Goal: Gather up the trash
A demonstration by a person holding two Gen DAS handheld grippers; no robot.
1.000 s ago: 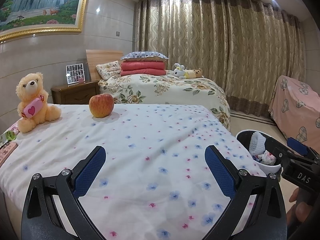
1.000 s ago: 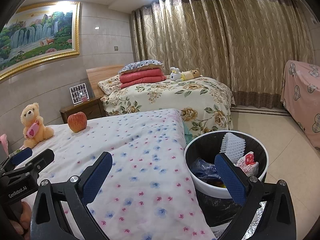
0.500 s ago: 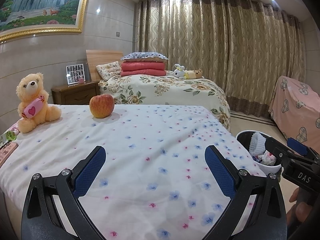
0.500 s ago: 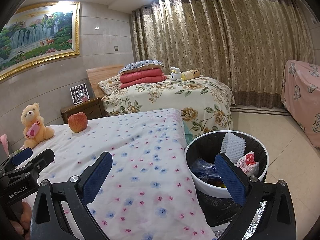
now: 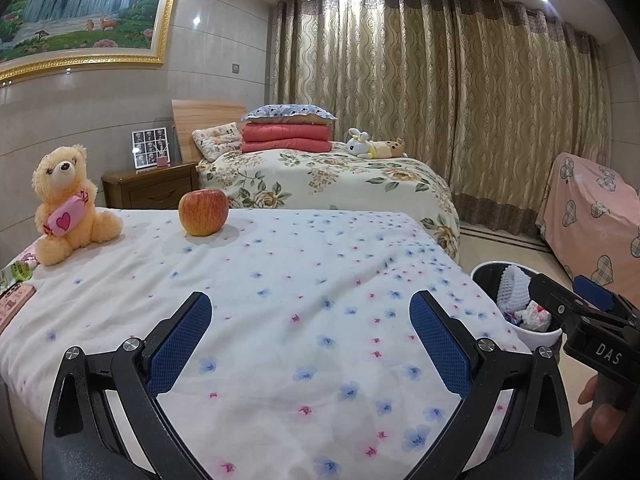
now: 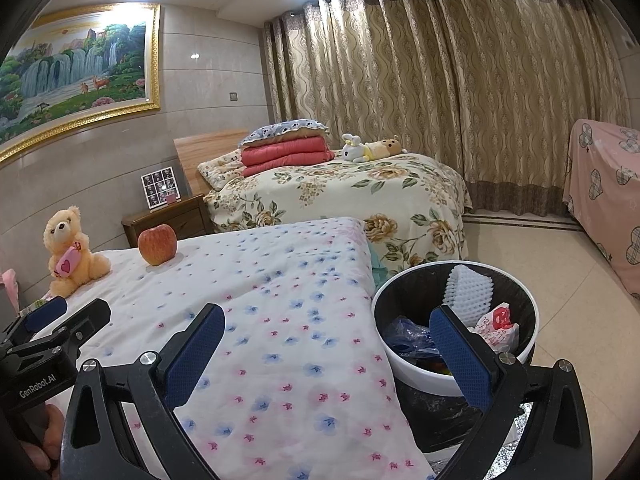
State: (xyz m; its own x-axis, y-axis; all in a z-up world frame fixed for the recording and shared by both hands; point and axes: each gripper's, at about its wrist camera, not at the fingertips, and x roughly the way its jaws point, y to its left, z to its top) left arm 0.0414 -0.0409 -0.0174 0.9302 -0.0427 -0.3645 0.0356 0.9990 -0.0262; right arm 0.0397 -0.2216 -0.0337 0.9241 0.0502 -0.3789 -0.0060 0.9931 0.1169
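A white-rimmed trash bin (image 6: 532,344) lined in black stands on the floor right of the bed; it holds a white foam net (image 6: 470,290), a blue bag and red-and-white wrappers. It also shows in the left wrist view (image 5: 536,336). My left gripper (image 5: 310,336) is open and empty above the flowered bedsheet (image 5: 300,280). My right gripper (image 6: 326,354) is open and empty, its right finger over the bin's near rim. A green wrapper (image 5: 16,270) and a pink packet (image 5: 12,304) lie at the sheet's left edge.
An apple (image 5: 203,212) and a teddy bear (image 5: 64,204) sit at the far left of the bed. A second bed (image 5: 320,180) and nightstand (image 5: 150,188) stand behind. A pink-covered chair (image 5: 592,208) is at the right. Tiled floor (image 6: 520,252) lies beyond the bin.
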